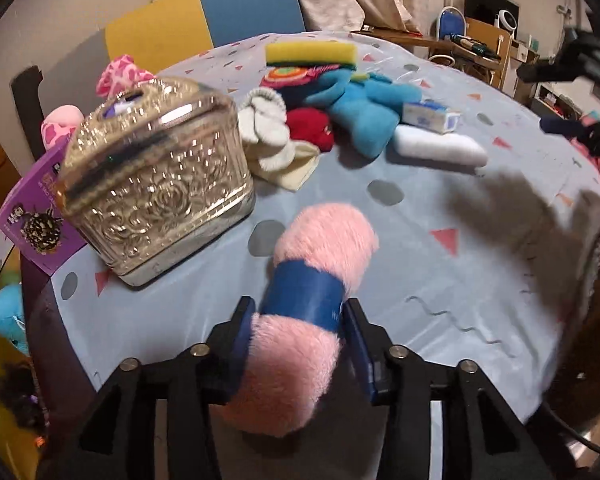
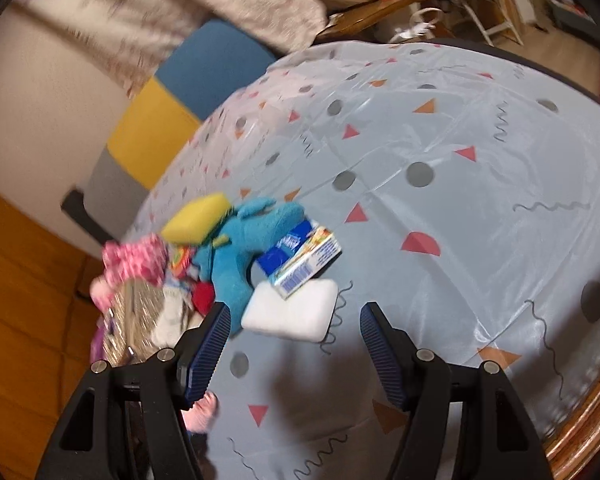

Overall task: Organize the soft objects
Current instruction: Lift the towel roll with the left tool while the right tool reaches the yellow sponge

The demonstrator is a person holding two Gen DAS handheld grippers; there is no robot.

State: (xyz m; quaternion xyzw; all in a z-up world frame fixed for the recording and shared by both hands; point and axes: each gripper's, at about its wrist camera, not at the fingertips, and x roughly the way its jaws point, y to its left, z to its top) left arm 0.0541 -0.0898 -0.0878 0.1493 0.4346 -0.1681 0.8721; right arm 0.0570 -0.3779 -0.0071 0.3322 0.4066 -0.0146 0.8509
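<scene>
— What is the left gripper (image 1: 300,336) doing?

— Its two fingers are clamping a pink fluffy roll (image 1: 300,320) with a blue band (image 1: 306,294) around its middle. The pads are pressing on it just by that band, and the far end of the roll is poking out over the patterned tablecloth (image 1: 440,280).

— And the right gripper (image 2: 292,354)?

— It is hanging over the cloth with its fingers spread apart and gripping nothing. Just beyond its tips a white foam pad (image 2: 292,314) is lying flat, and a small printed carton (image 2: 304,256) is resting partly on top of it.

— Where is the rest of the soft stuff sitting?

— It is lying in a heap towards the far side of the table: a blue plush toy (image 1: 364,114), a red plush piece (image 1: 312,128), some cream-white knitted cloth (image 1: 266,132) and a yellow sponge (image 1: 312,53) at the back. An ornate clear box (image 1: 156,192) is standing to the left of the heap, with a purple carton (image 1: 36,216) just beside it. A yellow and blue chair (image 1: 204,20) is standing behind the table.
</scene>
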